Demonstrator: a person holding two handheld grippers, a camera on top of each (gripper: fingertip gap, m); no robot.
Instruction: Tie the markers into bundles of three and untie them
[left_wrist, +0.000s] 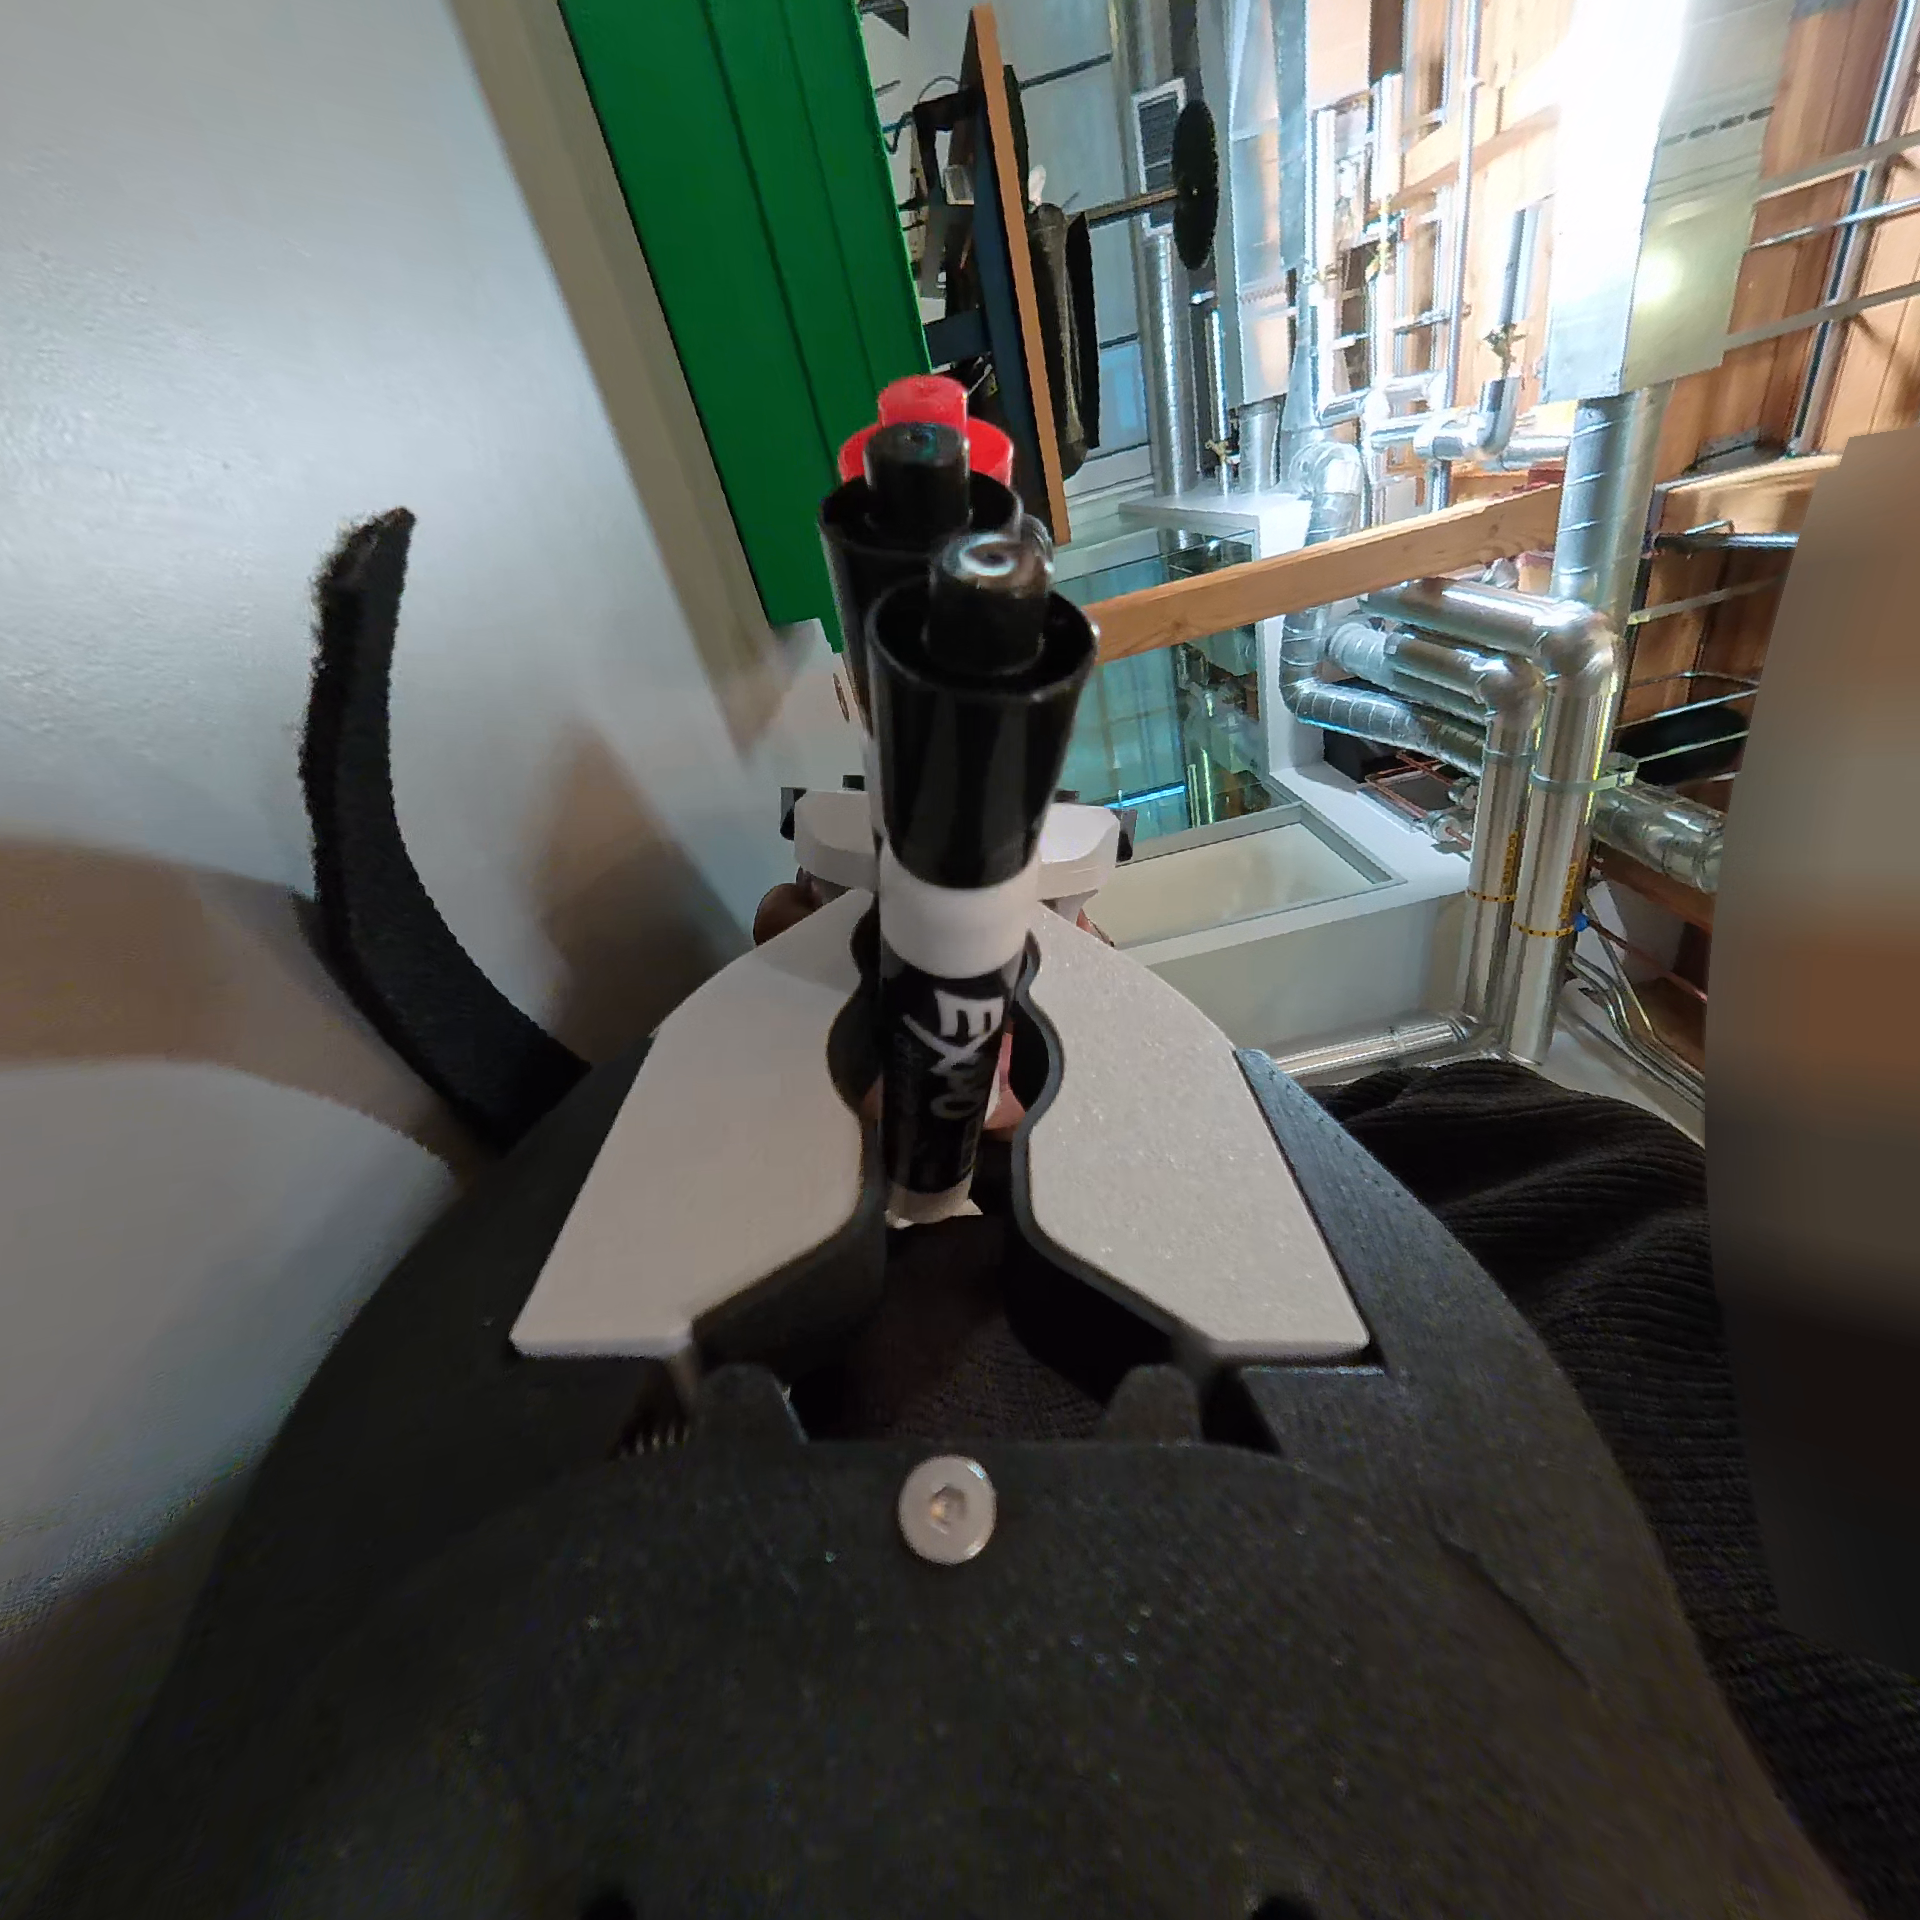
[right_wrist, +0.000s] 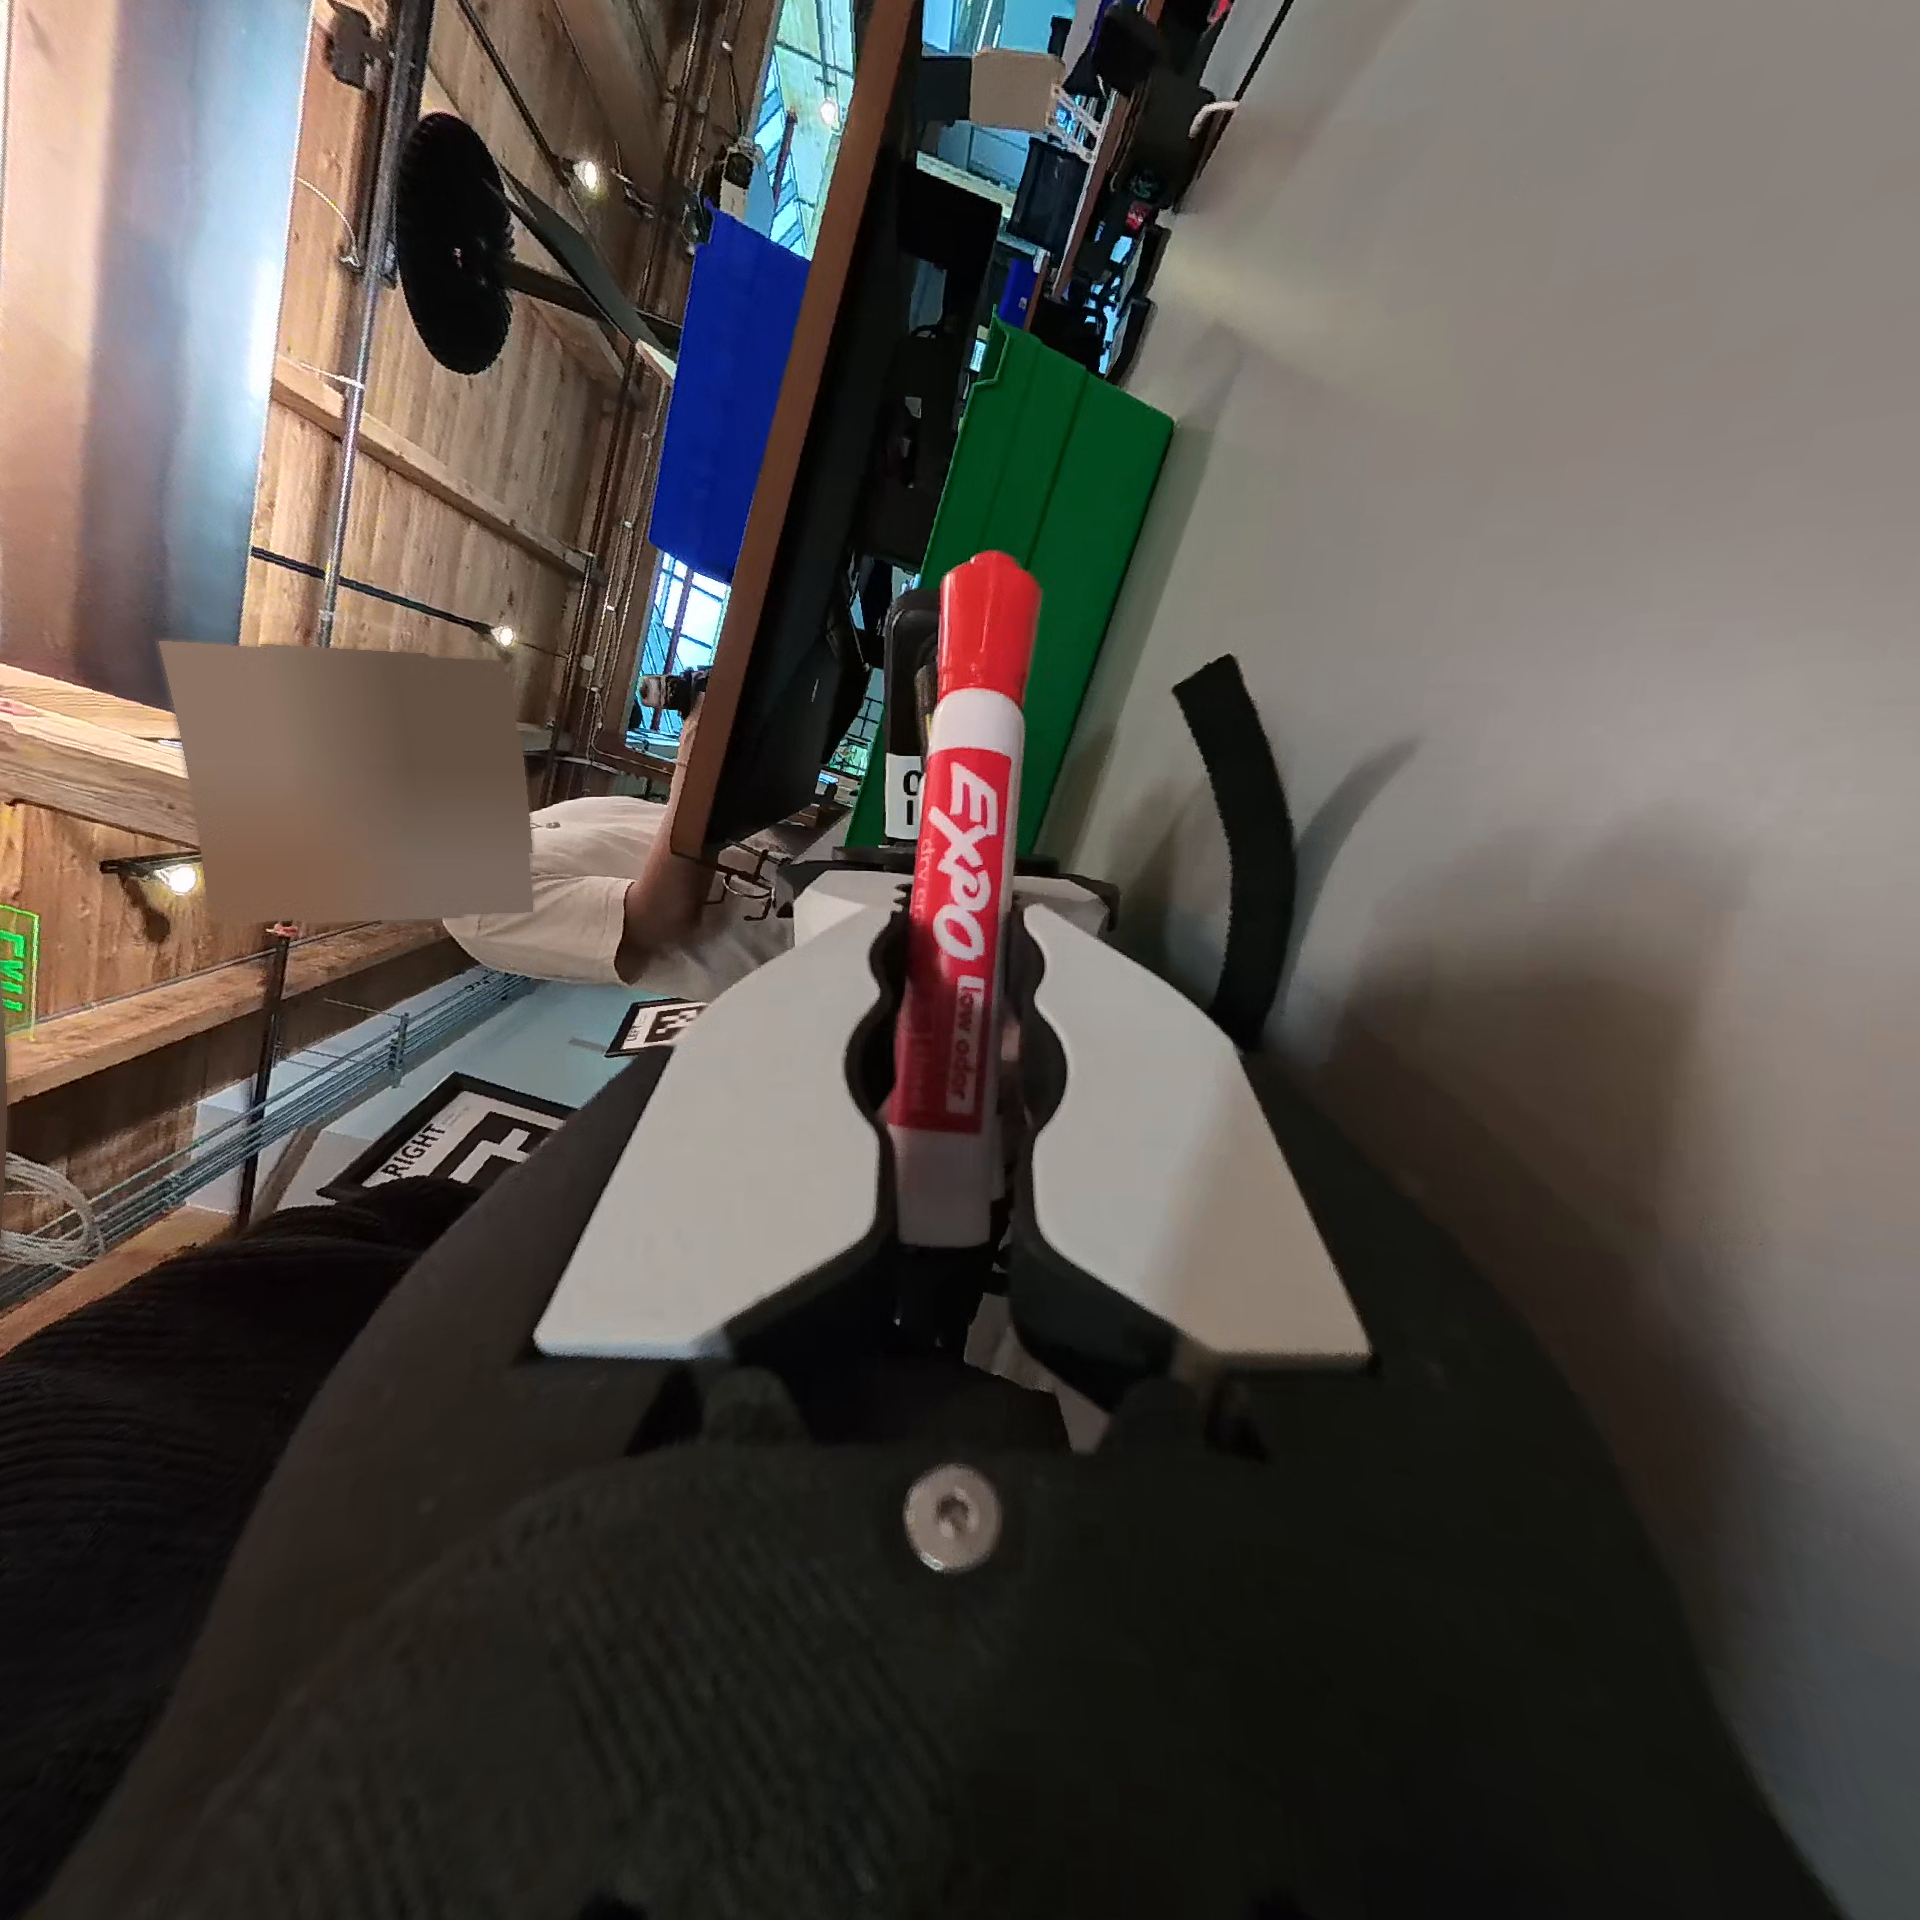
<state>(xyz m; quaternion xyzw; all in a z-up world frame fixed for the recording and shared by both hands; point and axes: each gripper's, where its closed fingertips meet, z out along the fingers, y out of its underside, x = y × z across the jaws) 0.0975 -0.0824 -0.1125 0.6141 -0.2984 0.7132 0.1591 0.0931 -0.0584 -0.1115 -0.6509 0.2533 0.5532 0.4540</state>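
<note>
- The marker bundle (left_wrist: 940, 727) is the anchor here: three markers stacked, and from the left wrist view only the front black marker (left_wrist: 961, 821) shows its barrel. The second black one and the red marker (left_wrist: 920, 416) behind it show little more than their ends.
- Left gripper (left_wrist: 940, 1039) has its white fingers (left_wrist: 717, 1143) narrowed right onto that bundle. Beyond the bundle, a sliver of the other gripper's white finger; its far side is hidden.
- Left of the bundle, a black hook-and-loop strap (left_wrist: 358, 831) curls up off the white table (left_wrist: 208, 416); its lower end is cut off by the gripper body.
- Beyond the bundle: a green bin (left_wrist: 748, 260), silver ducting, timber walls.
- Right wrist view flips it: right gripper (right_wrist: 956, 1039) clamped on the bundle with the red marker's (right_wrist: 961, 883) barrel facing, the black markers hidden beneath, a blue panel (right_wrist: 722, 405) and a seated person behind.
</note>
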